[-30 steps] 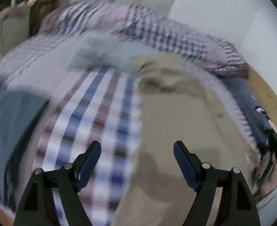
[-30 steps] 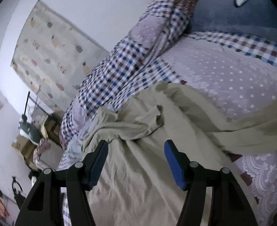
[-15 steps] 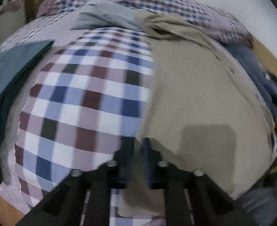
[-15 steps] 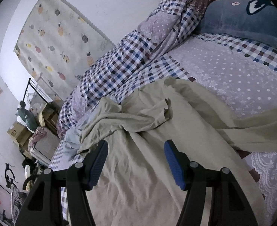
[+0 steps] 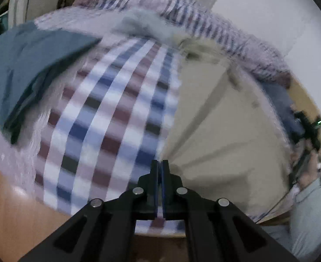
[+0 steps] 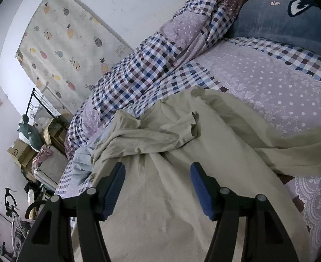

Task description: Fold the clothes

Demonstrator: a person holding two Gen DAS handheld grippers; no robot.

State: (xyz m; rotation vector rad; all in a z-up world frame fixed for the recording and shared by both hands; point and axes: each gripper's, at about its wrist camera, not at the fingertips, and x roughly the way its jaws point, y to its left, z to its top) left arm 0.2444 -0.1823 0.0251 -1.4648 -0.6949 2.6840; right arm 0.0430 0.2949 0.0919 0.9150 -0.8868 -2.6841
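1. The left gripper (image 5: 159,168) has its jaws pressed together at the near edge of the beige garment (image 5: 221,118); whether cloth is pinched between them cannot be told through the motion blur.
2. The right gripper (image 6: 158,187) hovers with its jaws wide apart above the same beige garment (image 6: 160,207), touching nothing.
3. The garment lies spread on the bed (image 6: 269,83), its far end bunched into folds beside a light blue cloth (image 6: 81,163).
4. A folded teal garment (image 5: 22,65) rests on the checked bedsheet (image 5: 108,113), to the left.
5. A rumpled checked quilt (image 6: 151,65) runs along the wall; a blue pillow (image 6: 276,24) sits at the headboard.
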